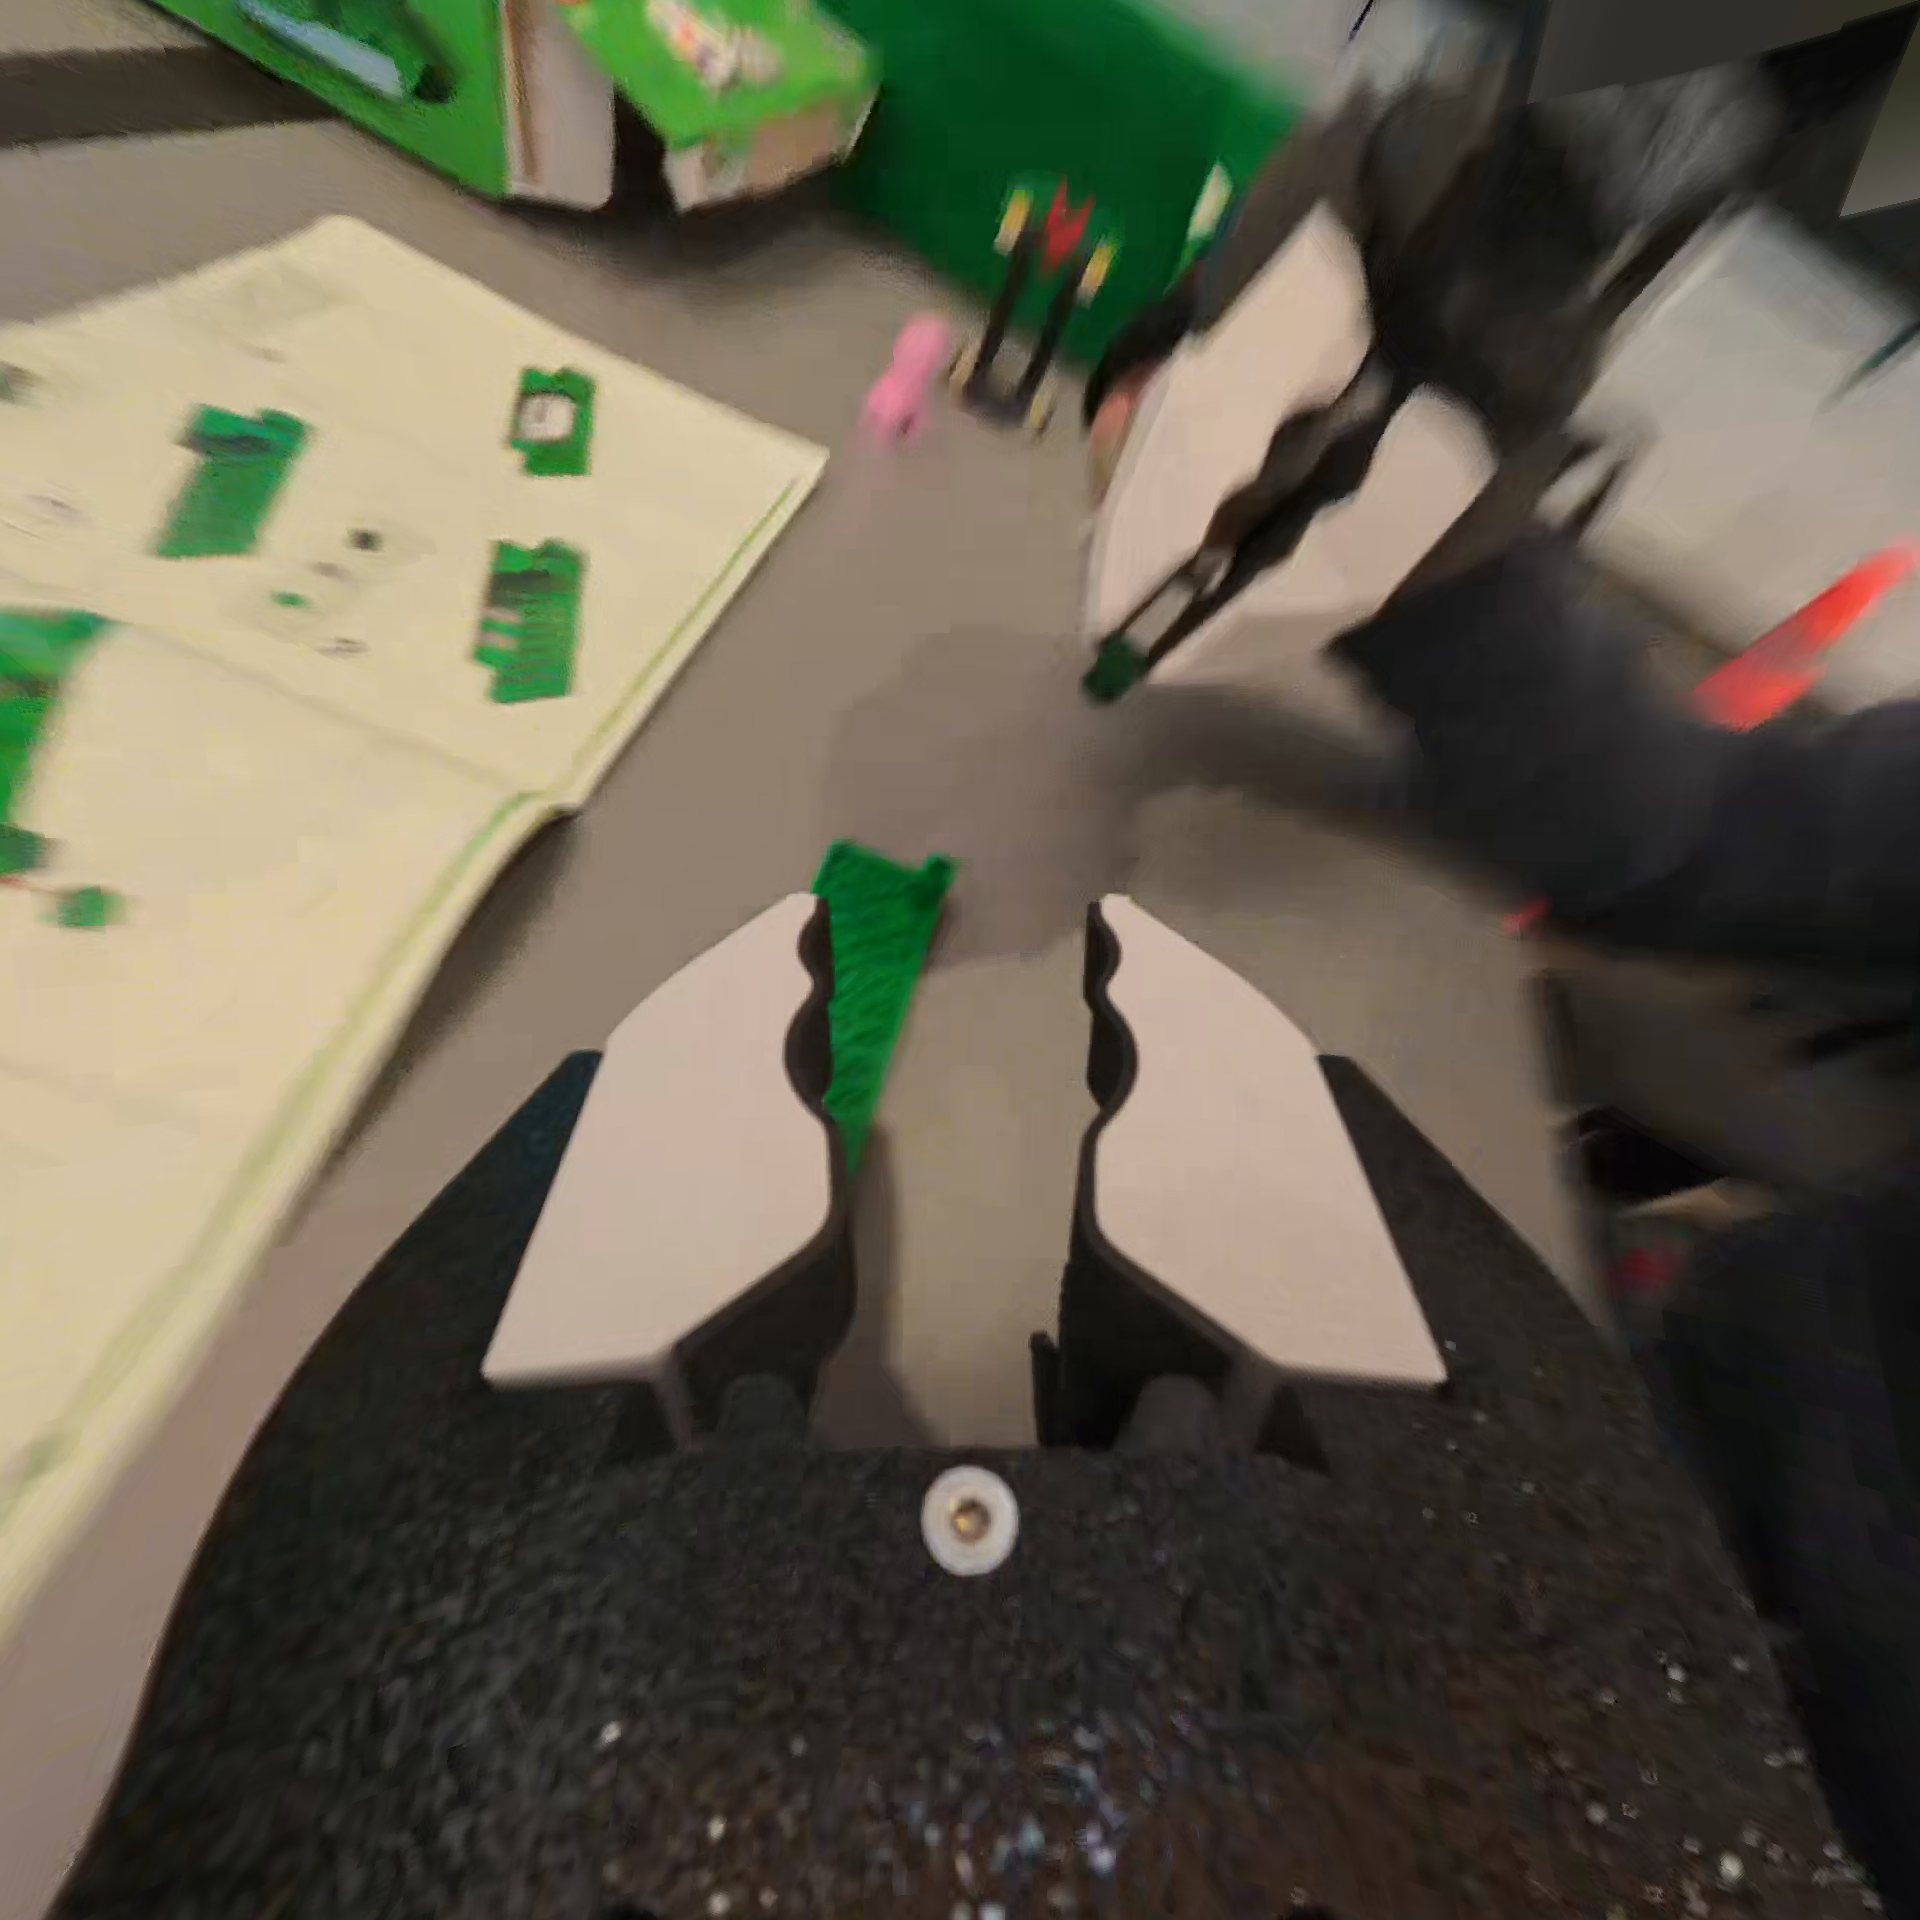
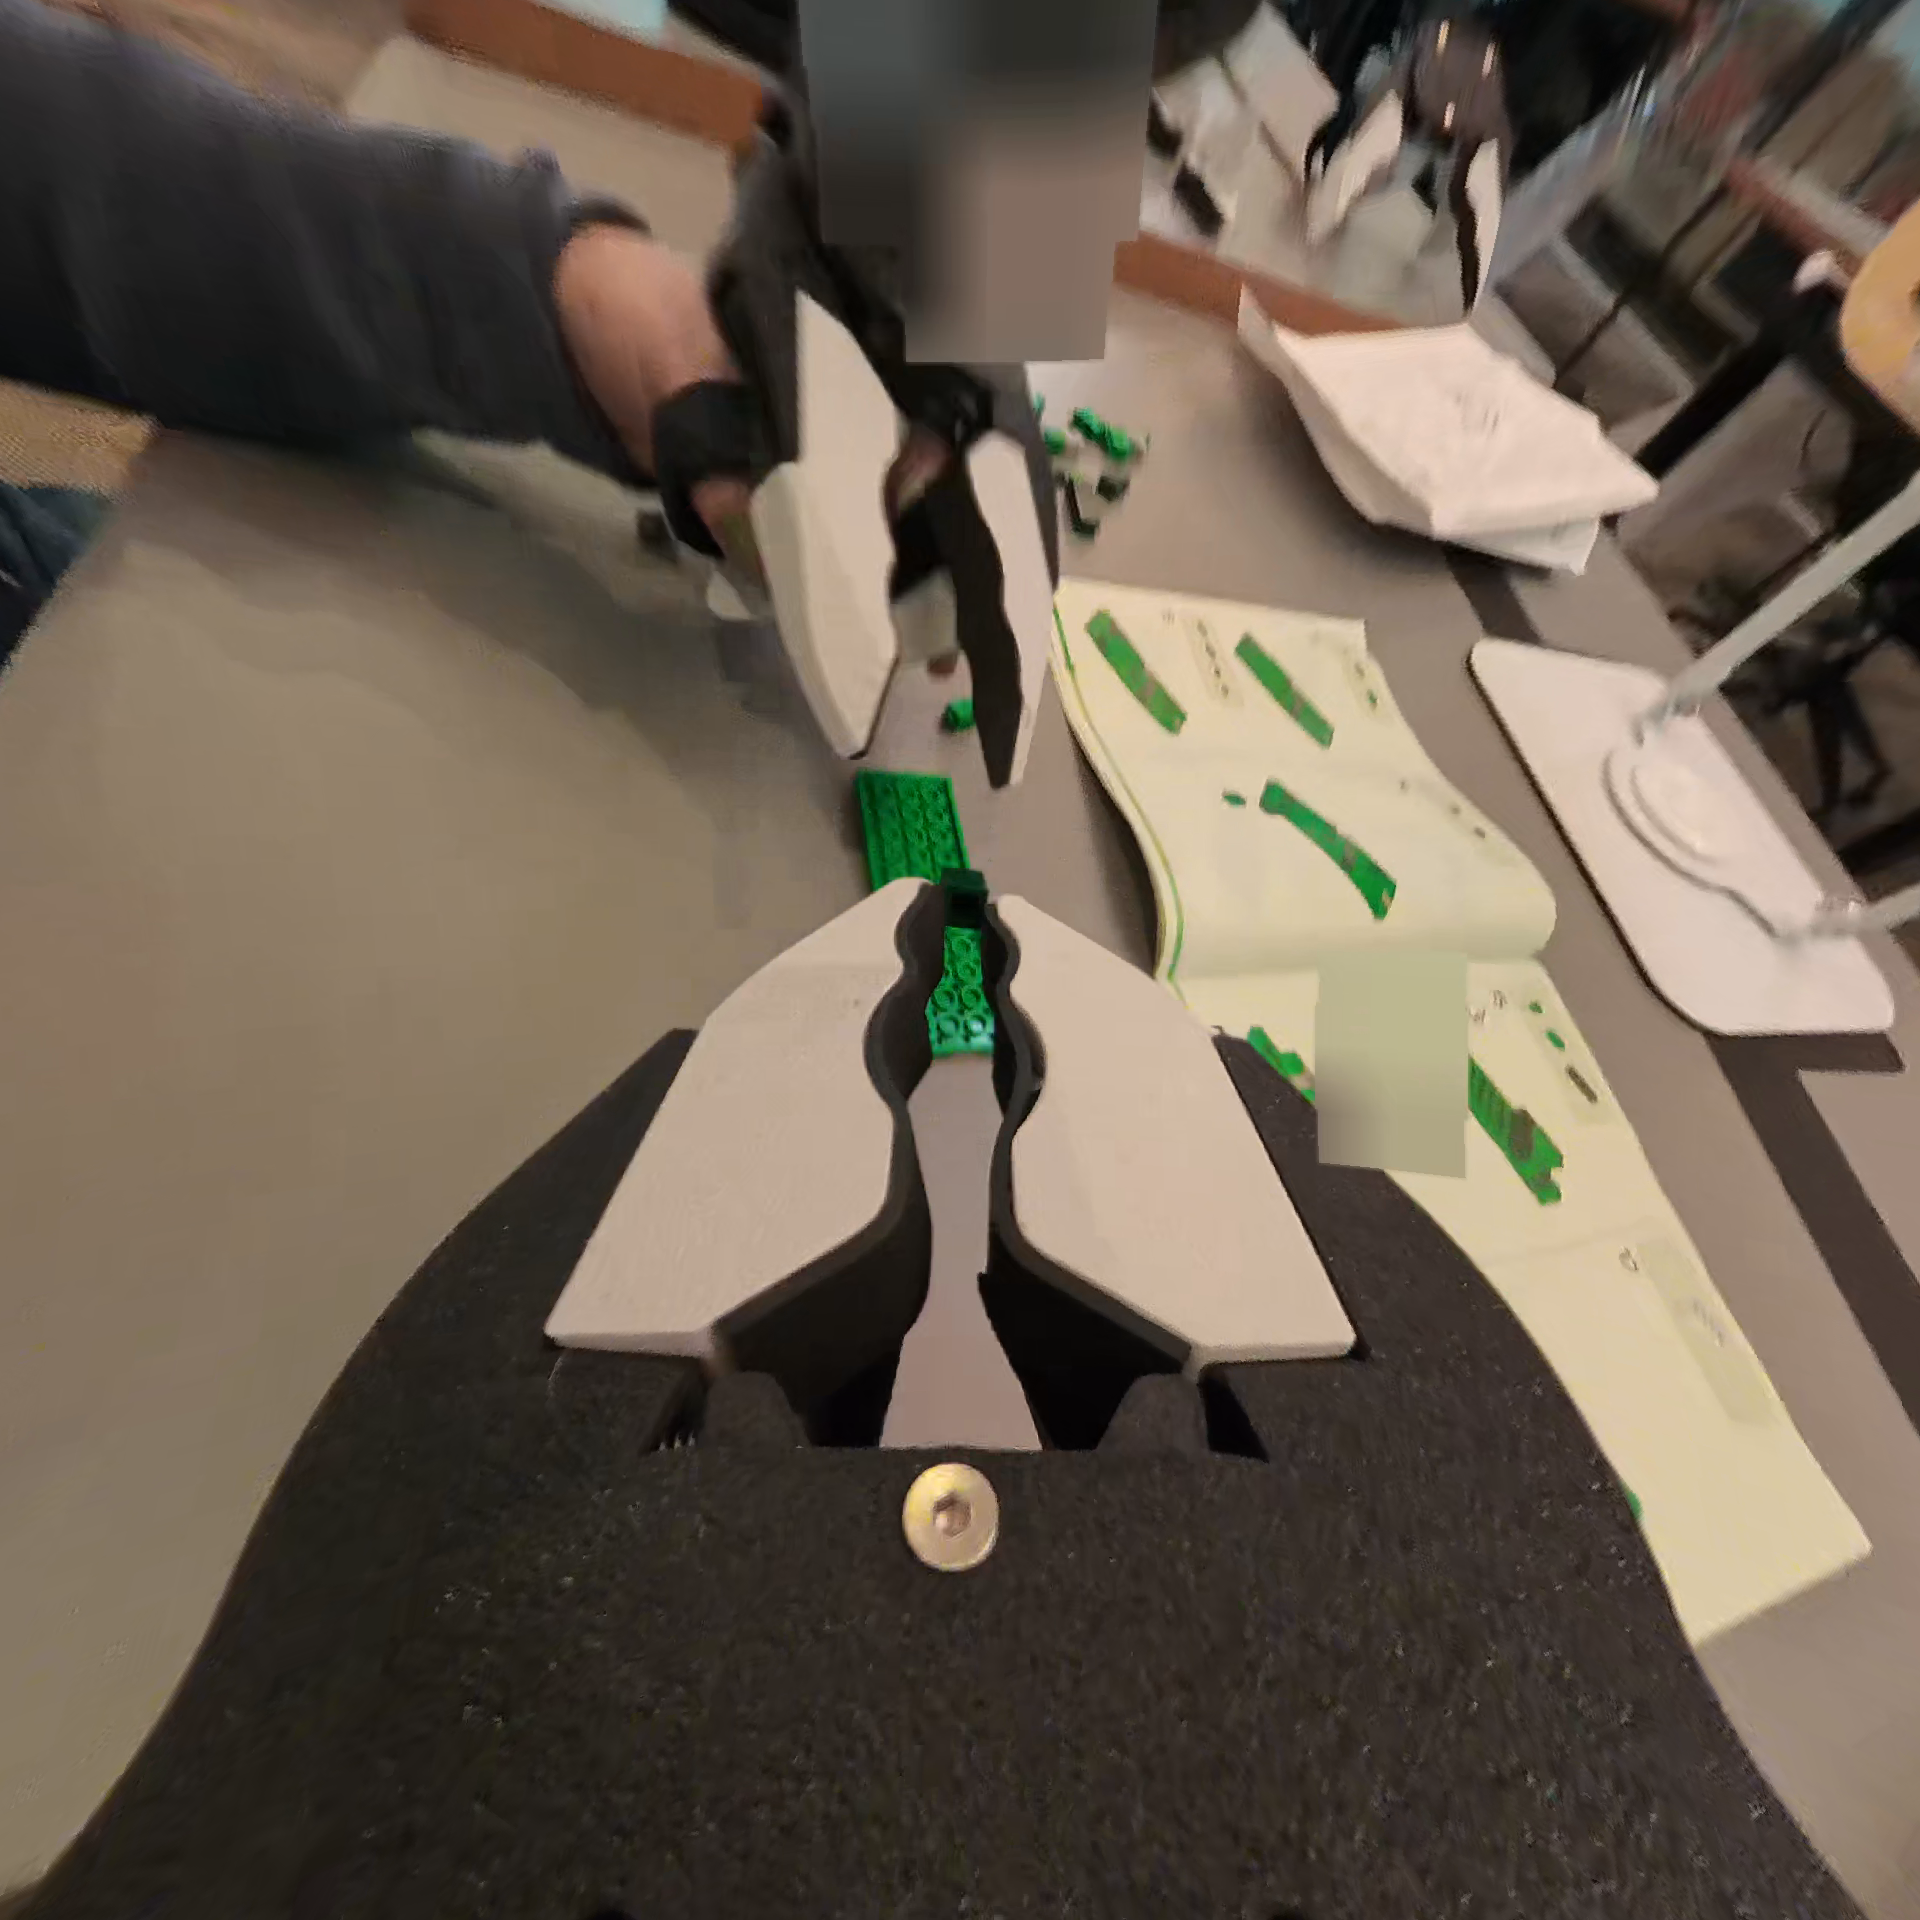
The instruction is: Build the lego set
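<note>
A long green studded plate (image 1: 873, 997) lies flat on the grey table (image 1: 935, 582). My left gripper (image 1: 951, 914) is open over the plate's near end, and the plate sits beside the left finger with clear room to the right finger. In the right wrist view the left gripper (image 2: 930, 758) stands open above the plate's (image 2: 909, 826) far end. My right gripper (image 2: 961, 896) is shut on a small dark green brick (image 2: 961, 885), held just above the plate. In the left wrist view the right gripper (image 1: 1127, 649) shows the same brick (image 1: 1112, 667) at its tips.
An open instruction booklet (image 1: 312, 623) lies beside the plate and also shows in the right wrist view (image 2: 1299, 831). Green boxes (image 1: 468, 94), a pink piece (image 1: 909, 379) and a small black, yellow and red model (image 1: 1039, 301) stand behind. Loose green pieces (image 2: 1091, 447), white bags (image 2: 1434, 436) and a white lamp base (image 2: 1683, 831) lie farther off. My right fingertips sit around 6 cm from my left ones.
</note>
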Available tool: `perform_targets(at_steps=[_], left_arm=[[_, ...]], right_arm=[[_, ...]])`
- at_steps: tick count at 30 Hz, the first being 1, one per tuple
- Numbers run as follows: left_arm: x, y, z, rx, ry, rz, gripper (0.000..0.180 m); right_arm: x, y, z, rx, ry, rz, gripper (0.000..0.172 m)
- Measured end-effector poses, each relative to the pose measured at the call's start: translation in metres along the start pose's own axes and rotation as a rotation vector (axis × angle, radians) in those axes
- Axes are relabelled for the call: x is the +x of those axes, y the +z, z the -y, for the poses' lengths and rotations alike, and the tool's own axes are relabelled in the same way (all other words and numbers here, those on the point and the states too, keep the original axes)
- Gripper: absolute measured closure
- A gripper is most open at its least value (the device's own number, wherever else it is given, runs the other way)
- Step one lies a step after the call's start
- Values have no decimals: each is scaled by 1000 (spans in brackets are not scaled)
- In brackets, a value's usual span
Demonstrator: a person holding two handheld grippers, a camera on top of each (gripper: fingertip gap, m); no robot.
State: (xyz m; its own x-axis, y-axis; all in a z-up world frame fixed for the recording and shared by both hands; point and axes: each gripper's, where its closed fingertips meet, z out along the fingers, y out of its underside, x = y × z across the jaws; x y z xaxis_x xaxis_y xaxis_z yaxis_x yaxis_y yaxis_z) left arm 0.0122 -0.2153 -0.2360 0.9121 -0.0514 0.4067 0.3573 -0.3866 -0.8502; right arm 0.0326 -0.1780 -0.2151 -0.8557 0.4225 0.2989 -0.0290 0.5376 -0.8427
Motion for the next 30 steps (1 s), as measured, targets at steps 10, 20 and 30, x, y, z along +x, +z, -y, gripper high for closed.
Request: perform_targets(at_steps=[10,20,30], left_arm=[[-30,14,-51,-505,473,139,123],[-29,25,-53,-599,498,61,140],[-29,22,-52,-654,355,67,148]], right_arm=[[0,7,-8,-62,31,5,165],[0,19,-26,-204,114,56,164],[-7,26,-42,-402,111,193,164]])
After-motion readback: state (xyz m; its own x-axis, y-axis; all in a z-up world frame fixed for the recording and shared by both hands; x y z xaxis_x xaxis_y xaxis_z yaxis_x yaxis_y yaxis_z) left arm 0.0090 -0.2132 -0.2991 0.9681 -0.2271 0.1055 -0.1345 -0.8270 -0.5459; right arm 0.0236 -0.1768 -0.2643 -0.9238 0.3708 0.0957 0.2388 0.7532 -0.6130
